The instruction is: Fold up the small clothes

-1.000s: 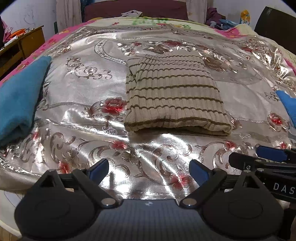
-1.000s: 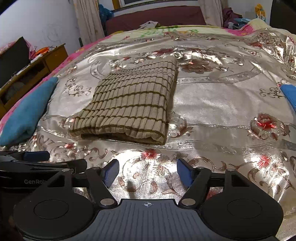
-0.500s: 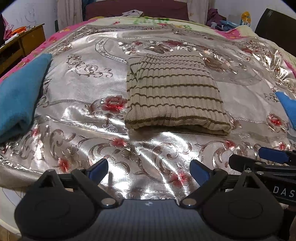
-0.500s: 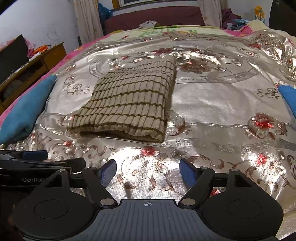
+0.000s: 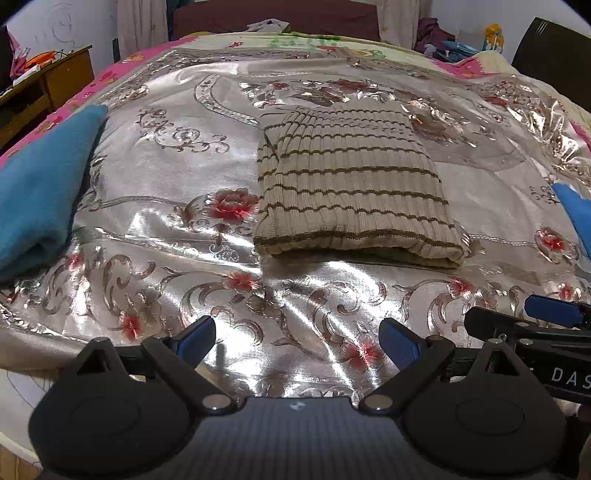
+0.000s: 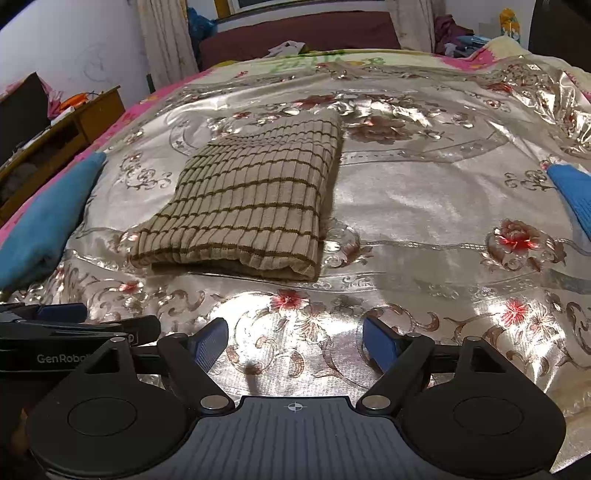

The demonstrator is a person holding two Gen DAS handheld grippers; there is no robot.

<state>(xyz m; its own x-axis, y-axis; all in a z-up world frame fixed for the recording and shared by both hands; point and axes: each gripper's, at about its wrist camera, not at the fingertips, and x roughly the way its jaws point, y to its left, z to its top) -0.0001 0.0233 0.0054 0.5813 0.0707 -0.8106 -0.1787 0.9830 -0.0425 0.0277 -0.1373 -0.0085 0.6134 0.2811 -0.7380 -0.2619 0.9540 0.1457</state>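
A beige ribbed knit garment with thin brown stripes [image 5: 351, 184] [image 6: 255, 199] lies folded into a thick rectangle on the shiny silver floral bedspread [image 5: 166, 229] [image 6: 424, 206]. My left gripper [image 5: 297, 341] hovers over the bedspread in front of the garment, its blue-padded jaws wide apart and empty. My right gripper [image 6: 295, 341] sits beside it, its jaws opening with nothing between them. Each gripper shows at the lower edge of the other's view: the right gripper [image 5: 535, 321] and the left gripper [image 6: 74, 325].
A folded blue cloth [image 5: 40, 192] [image 6: 48, 221] lies at the bed's left edge, and another blue cloth [image 5: 576, 210] [image 6: 576, 192] at the right edge. A wooden cabinet [image 6: 62, 133] stands left of the bed. A dark headboard [image 6: 295, 33] and clutter are at the far end.
The right gripper's jaws have spread wider. Both grippers have stayed in place, and the garment has not moved.
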